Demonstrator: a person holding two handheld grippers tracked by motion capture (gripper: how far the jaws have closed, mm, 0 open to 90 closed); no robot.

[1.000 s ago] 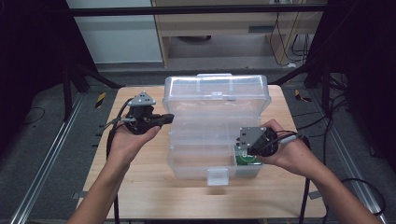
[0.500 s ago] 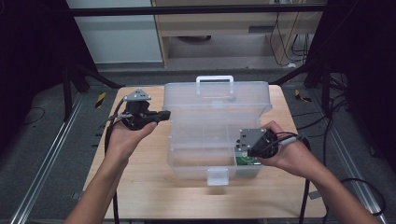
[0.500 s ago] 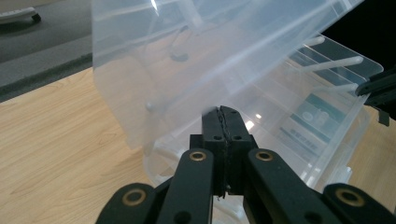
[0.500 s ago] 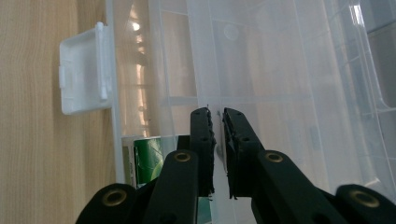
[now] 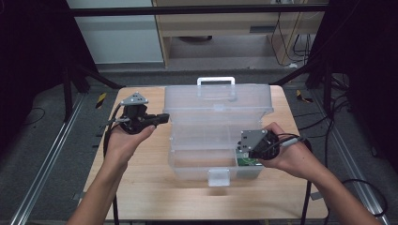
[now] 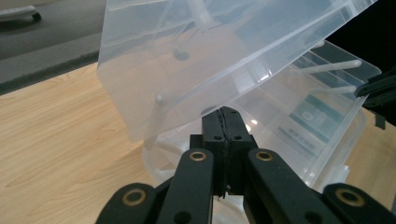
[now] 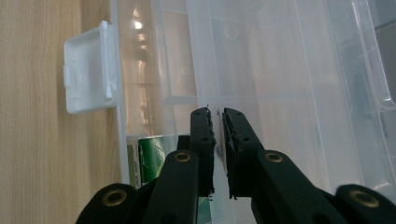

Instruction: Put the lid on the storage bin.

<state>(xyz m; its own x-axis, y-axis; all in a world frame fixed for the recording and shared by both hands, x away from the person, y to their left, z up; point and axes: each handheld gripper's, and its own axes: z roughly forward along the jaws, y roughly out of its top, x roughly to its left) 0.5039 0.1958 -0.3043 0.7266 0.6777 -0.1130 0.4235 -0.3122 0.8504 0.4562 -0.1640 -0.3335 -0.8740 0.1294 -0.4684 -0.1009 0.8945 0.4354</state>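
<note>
High view: clear storage box (image 5: 216, 136) sits mid-desk (image 5: 141, 187), lid raised; right tongs (image 5: 244, 152) reach inside, tips hidden. Left gripper view: left tongs (image 6: 226, 122) closed, empty, just under the lid edge. Right gripper view: right tongs (image 7: 217, 119) pinch the box's thin clear wall; green item (image 7: 152, 156) half hidden.

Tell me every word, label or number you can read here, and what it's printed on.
No text can be read.
Green packet in the clear plastic box: print too blurred to read.
Pale teal label seen through the box wall: too blurred to read.
White latch: blank.
</note>
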